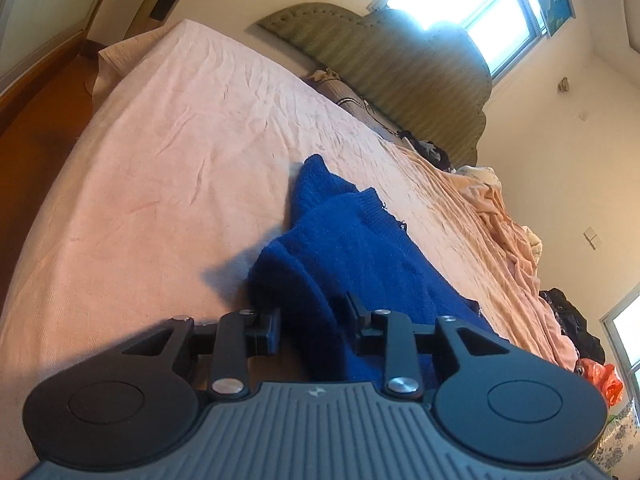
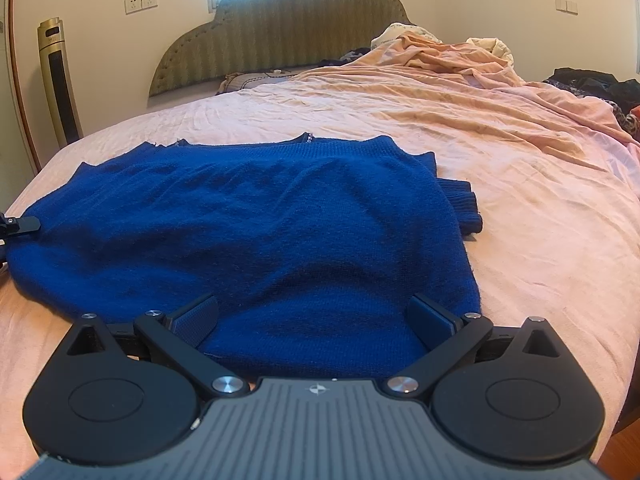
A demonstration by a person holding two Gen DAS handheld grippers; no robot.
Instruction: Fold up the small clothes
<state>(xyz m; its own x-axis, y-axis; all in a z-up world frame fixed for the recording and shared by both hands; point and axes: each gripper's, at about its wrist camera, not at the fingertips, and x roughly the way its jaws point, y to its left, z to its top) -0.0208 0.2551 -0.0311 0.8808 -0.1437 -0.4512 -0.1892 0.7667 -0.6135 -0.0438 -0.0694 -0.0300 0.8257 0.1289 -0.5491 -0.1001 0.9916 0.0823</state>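
The pink-sheeted bed (image 2: pixel 520 208) filled both of your wrist views, its green padded headboard (image 2: pixel 280 36) at the far end. Toward the headboard's right side, a peach blanket (image 2: pixel 440 60) lay rumpled, with dark clothes (image 2: pixel 592 80) heaped beyond it. Nearer you than the headboard, the blue sweater (image 2: pixel 240 232) lay spread across the sheet, a ribbed cuff (image 2: pixel 466 208) sticking out at its right edge. Your right gripper (image 2: pixel 314 320) sat at the sweater's near hem, jaws spread wide, the knit lying between them ungripped. Your left gripper (image 1: pixel 314 320) was at the sweater's left edge, jaws drawn narrow with blue knit bunched between them, apparently pinched.
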